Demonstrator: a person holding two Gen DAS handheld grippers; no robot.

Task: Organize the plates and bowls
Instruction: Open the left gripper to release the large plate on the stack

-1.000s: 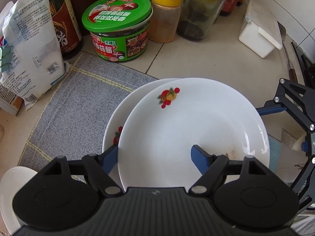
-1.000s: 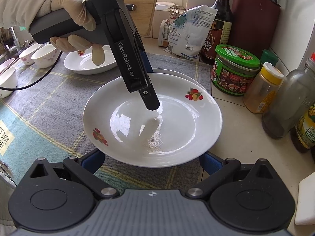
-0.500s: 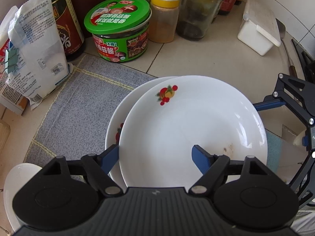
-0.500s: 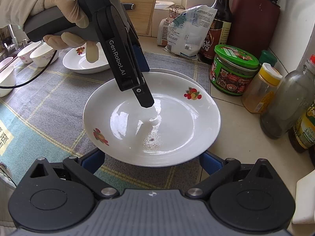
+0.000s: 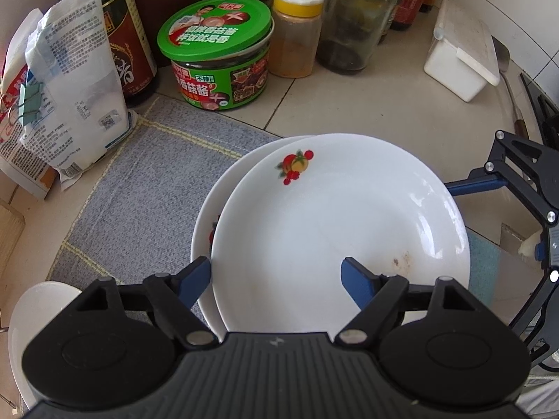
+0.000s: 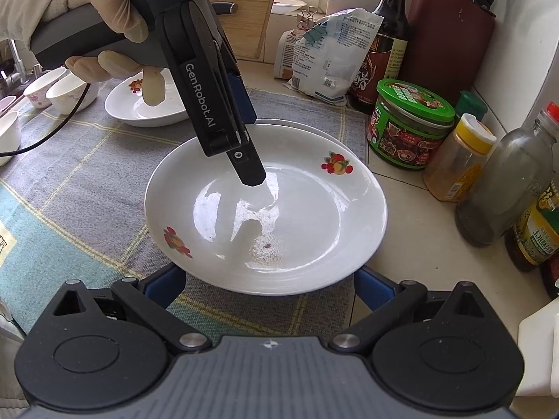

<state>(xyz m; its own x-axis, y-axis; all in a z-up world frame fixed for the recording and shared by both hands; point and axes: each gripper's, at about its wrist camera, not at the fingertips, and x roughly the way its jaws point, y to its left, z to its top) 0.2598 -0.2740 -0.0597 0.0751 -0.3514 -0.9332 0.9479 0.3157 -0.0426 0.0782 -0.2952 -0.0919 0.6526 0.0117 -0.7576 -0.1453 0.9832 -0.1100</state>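
Plates first: a white top plate point(image 6: 290, 230) with fruit prints on its rim sits on a second plate point(image 5: 223, 188), slightly off-centre so the lower rim shows at the far and left edges. Both rest on a grey checked cloth point(image 6: 87, 181) at its right end, beside the tiled counter point(image 5: 367, 104).

Over the stack, the left gripper point(image 5: 277, 274) points steeply down with its blue fingers point(image 5: 356, 281) spread either side of the top plate's rim, pads not pressing it; its jaws are opening. A gloved hand point(image 6: 104, 28) holds it. At the near edge, the right gripper point(image 6: 269, 286) has its jaws wide, fingers flanking the stack without touching.

Far left on the cloth lies another plate point(image 6: 139, 111), with small bowls point(image 6: 66, 94) beyond. To the right stand a green-lidded jar point(image 5: 218, 56), a yellow-capped spice jar point(image 5: 297, 31), a glass bottle point(image 5: 353, 24) and a white box point(image 5: 461, 59); a soy sauce bottle point(image 5: 129, 49) and paper bags point(image 5: 73, 90) stand far left.
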